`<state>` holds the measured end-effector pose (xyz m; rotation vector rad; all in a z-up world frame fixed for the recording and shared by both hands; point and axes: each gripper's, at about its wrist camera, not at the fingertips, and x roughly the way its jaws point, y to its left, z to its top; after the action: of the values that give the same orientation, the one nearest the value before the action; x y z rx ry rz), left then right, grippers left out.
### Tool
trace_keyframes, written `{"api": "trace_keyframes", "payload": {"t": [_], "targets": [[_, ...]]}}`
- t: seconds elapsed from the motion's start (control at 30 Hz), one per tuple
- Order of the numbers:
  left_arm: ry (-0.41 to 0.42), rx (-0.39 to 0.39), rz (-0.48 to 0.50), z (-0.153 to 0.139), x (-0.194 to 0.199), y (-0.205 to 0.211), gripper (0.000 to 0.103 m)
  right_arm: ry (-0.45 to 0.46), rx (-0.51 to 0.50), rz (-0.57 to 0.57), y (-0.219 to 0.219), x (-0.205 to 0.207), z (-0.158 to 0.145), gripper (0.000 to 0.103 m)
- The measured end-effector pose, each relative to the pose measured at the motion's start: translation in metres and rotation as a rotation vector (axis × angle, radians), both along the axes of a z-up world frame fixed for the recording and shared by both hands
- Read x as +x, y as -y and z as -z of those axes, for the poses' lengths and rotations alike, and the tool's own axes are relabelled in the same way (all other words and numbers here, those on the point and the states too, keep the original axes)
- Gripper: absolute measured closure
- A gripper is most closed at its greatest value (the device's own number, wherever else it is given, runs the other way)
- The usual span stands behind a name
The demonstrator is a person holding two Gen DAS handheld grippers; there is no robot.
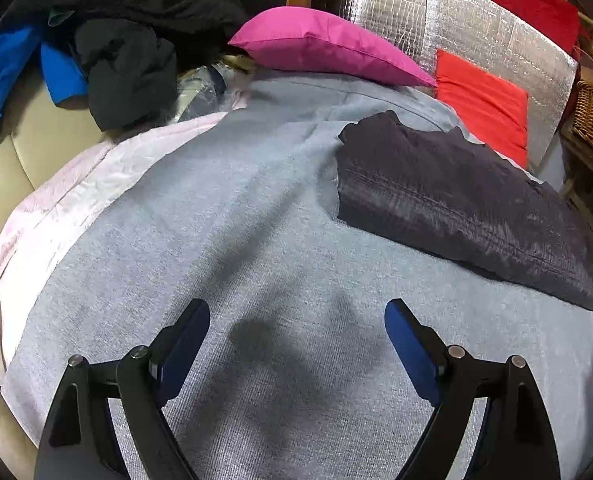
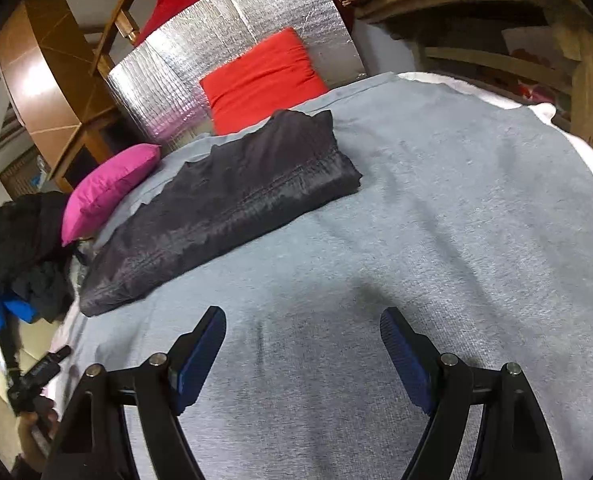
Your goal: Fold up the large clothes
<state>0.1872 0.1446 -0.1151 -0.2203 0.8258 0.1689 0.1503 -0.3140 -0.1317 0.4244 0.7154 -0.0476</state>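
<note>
A dark grey garment [image 1: 456, 204] lies folded into a long rectangle on the grey blanket [image 1: 224, 240], at the right in the left wrist view. It also shows in the right wrist view [image 2: 224, 208], left of centre. My left gripper [image 1: 297, 312] is open and empty, hovering over bare blanket, below and left of the garment. My right gripper [image 2: 302, 320] is open and empty, over bare blanket [image 2: 436, 240], below and right of the garment. A heap of black and blue clothes [image 1: 108, 48] lies at the far left.
A pink pillow [image 1: 320, 44] and a red cushion [image 1: 480, 104] lie at the head, against a silver foil panel [image 1: 436, 20]. A wicker basket [image 1: 592, 116] and wooden shelf [image 2: 536, 32] stand at the right. A pale pink sheet [image 1: 80, 184] edges the blanket.
</note>
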Motion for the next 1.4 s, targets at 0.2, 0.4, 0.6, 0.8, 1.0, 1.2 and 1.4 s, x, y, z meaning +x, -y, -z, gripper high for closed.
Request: {"api": "trace_keyframes", "payload": {"t": [0.2,0.4,0.6,0.8,1.0,1.2,1.4], "targets": [[0.006,-0.011,0.033,-0.004,-0.001,0.003,0.014,-0.019,-0.014,-0.007,-0.002,0.000,0.002,0.021],[0.014,-0.073,0.085,-0.024,0.032,-0.014,0.014,-0.045,0.035,-0.084,0.013,0.026,-0.018,0.021],[-0.045,-0.189,0.121,-0.034,0.115,-0.038,0.014,-0.059,0.115,-0.134,0.048,0.108,-0.045,0.021],[-0.183,-0.359,0.164,-0.015,0.196,-0.052,0.014,-0.177,0.243,-0.108,0.089,0.196,-0.024,0.020],[-0.210,-0.400,0.214,-0.008,0.237,-0.049,0.014,-0.248,0.347,-0.136,0.105,0.245,-0.005,0.020],[-0.269,-0.423,0.283,0.014,0.263,-0.032,0.014,-0.272,0.376,-0.185,0.102,0.274,0.003,0.020],[-0.276,-0.440,0.356,0.025,0.270,-0.014,0.032,-0.303,0.322,-0.245,0.085,0.293,0.011,0.021]]}}
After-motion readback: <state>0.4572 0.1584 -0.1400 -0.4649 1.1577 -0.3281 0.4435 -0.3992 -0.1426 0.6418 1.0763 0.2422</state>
